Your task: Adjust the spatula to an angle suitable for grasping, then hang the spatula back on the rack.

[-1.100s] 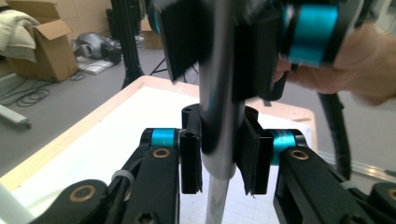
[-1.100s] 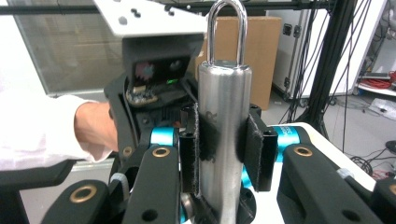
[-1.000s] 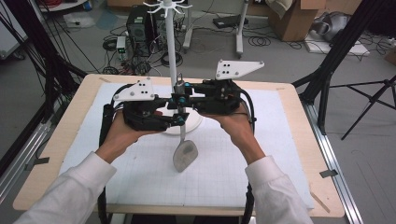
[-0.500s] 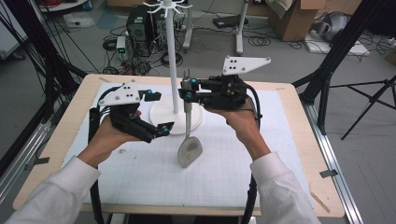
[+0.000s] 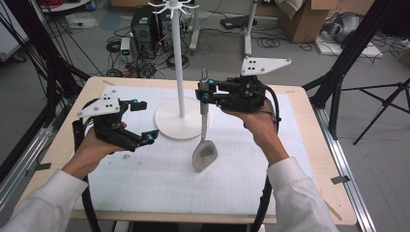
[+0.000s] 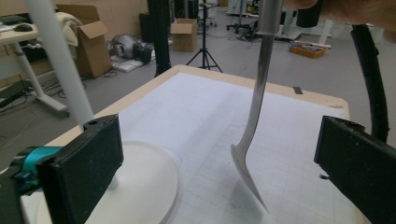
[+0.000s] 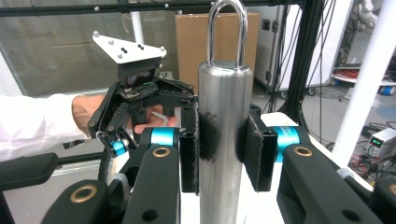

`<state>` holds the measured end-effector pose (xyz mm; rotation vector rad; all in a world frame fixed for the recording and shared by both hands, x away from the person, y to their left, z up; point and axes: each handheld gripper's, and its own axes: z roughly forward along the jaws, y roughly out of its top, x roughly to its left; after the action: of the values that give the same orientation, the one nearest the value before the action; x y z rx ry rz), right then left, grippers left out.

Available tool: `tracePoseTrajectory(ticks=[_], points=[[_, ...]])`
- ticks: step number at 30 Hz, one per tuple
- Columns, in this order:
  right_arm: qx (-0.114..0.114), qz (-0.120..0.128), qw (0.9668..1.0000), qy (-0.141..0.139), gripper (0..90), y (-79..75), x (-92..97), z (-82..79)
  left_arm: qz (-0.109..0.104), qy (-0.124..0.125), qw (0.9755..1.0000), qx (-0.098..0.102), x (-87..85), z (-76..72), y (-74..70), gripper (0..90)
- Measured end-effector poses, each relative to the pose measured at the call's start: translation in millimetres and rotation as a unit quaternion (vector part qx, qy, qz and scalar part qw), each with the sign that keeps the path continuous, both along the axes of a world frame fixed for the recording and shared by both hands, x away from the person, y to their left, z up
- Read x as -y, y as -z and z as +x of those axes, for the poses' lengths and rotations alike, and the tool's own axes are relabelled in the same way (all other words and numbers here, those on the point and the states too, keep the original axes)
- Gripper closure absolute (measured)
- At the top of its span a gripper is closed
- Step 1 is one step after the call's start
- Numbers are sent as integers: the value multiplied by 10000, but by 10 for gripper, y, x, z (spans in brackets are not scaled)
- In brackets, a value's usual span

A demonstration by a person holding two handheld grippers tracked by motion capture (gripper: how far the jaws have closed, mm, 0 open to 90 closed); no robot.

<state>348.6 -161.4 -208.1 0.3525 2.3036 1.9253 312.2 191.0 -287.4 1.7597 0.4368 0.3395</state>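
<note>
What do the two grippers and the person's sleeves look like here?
Both grippers, left and right, are black with teal-blue joints, and each carries a grey three-cornered plate dotted with small holes. The jaws wear rough black pads, and brass-coloured rivets mark the linkages. A thick black cable trails from each. The sleeves are white.

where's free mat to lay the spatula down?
Bare mat along the near edge, between the forearms, below the spatula. Also the right strip past the right tongs. Crowded around the stand base, with the open left tongs beside it.
</note>
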Motion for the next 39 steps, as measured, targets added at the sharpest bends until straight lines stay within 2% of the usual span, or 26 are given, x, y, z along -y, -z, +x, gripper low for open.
tracePoseTrajectory(ticks=[1, 6, 20, 25, 29, 35, 39], points=[[59, -3, 10000, 14, 708, 1, 11, 10, 10, -24, 10000, -13, -31, -3, 19, 17], [26, -23, 10000, 59, 708, 13, 44, 21, 12, -62, 10000, -39, -123, -6, 66, 17], [-52, -35, 9999, 108, 709, 14, 49, 40, -8, -131, 9999, -21, -226, -21, 148, 18], [-26, -67, 9999, 132, 709, -17, 42, 90, -45, -150, 9999, -26, -322, -53, 296, 18], [-38, -83, 9999, 139, 709, -71, 33, 143, -73, -287, 9996, -41, -430, -85, 450, 17], [-37, -139, 9995, 290, 709, -118, 37, 271, -126, -490, 9987, 35, -573, -131, 618, 17], [-92, -153, 9991, 390, 709, -141, 39, 353, -184, -550, 9983, 3, -639, -162, 734, 17]])
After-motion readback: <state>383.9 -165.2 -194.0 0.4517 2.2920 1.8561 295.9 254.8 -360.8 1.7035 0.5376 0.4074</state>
